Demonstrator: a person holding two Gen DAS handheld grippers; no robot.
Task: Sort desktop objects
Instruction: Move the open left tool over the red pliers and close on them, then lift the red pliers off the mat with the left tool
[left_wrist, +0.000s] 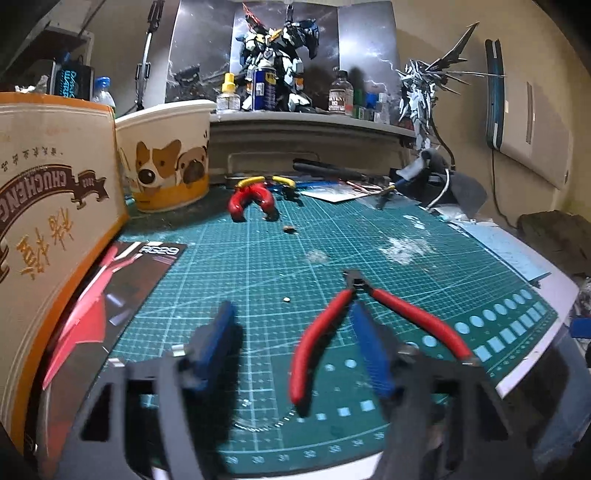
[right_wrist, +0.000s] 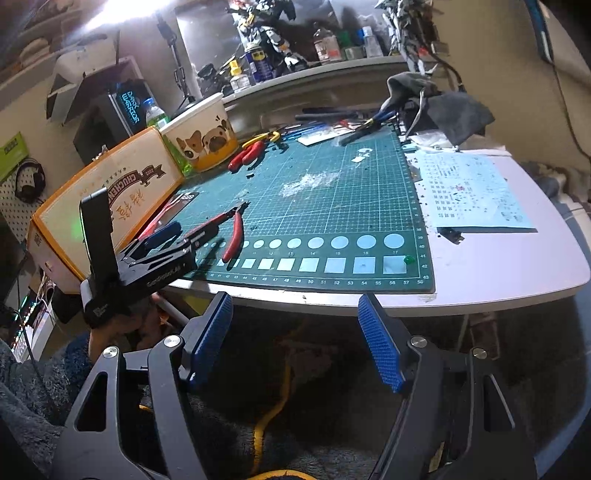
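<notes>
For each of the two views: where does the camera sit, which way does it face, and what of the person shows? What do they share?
Left wrist: sits low over the mat, facing the back shelf; the left tool shows, open, one finger inside the cutters' handles.
Right wrist: sits off the table's front edge, facing across it; the right tool shows, open and empty, plus the left tool and a hand.
Shared: cutters, mat, dog cup, orange box.

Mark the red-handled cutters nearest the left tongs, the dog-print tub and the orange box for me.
red-handled cutters (left_wrist: 406, 306): left wrist view, on the right red handle.
dog-print tub (left_wrist: 166, 162): left wrist view, on the printed side wall.
orange box (right_wrist: 122, 177): right wrist view, on the cream front face.
</notes>
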